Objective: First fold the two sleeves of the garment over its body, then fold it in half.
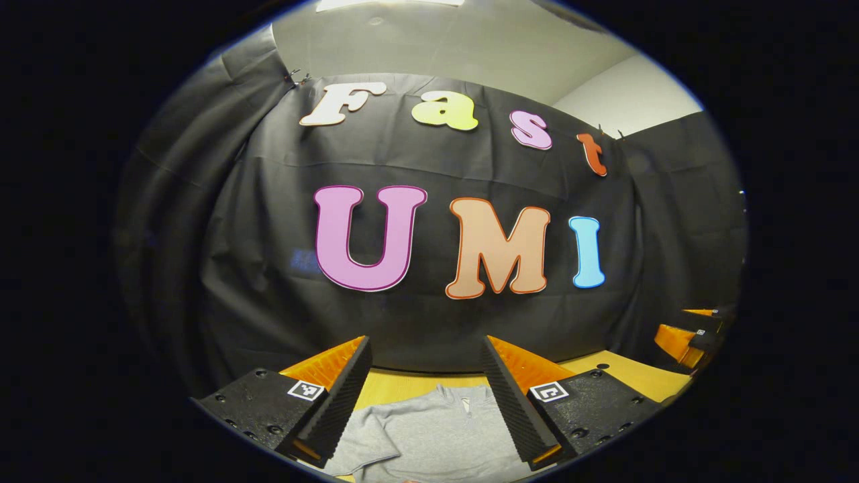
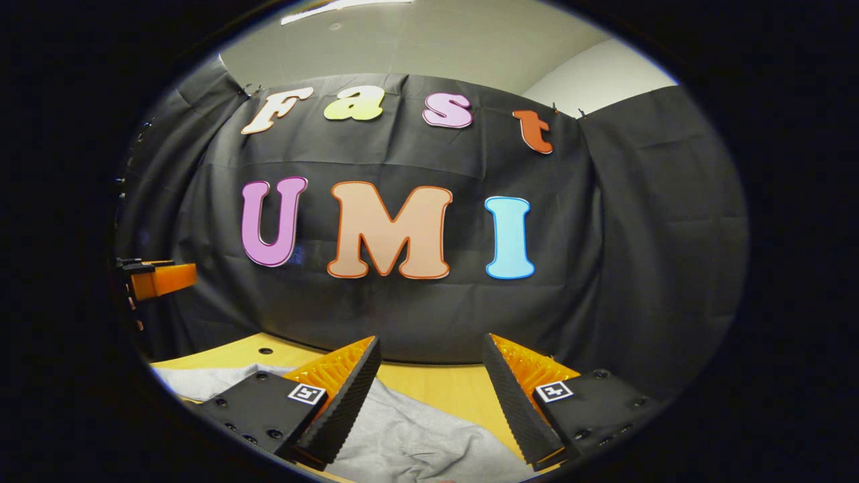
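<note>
A grey garment (image 1: 429, 436) lies flat on a wooden table (image 1: 637, 376), its collar toward the far wall. In the left gripper view my left gripper (image 1: 427, 355) hovers above it, open, with nothing between the fingers; one sleeve spreads to the lower left. At the far right edge the other gripper (image 1: 694, 335) shows. In the right gripper view my right gripper (image 2: 431, 355) is open and held above the grey garment (image 2: 416, 443), whose sleeve edge runs toward the lower right. The left gripper (image 2: 158, 278) shows at that view's left edge.
The wooden table (image 2: 443, 389) ends at the black cloth wall behind it. Small round holes dot the tabletop (image 2: 265, 351). A pale ceiling and wall show above the cloth.
</note>
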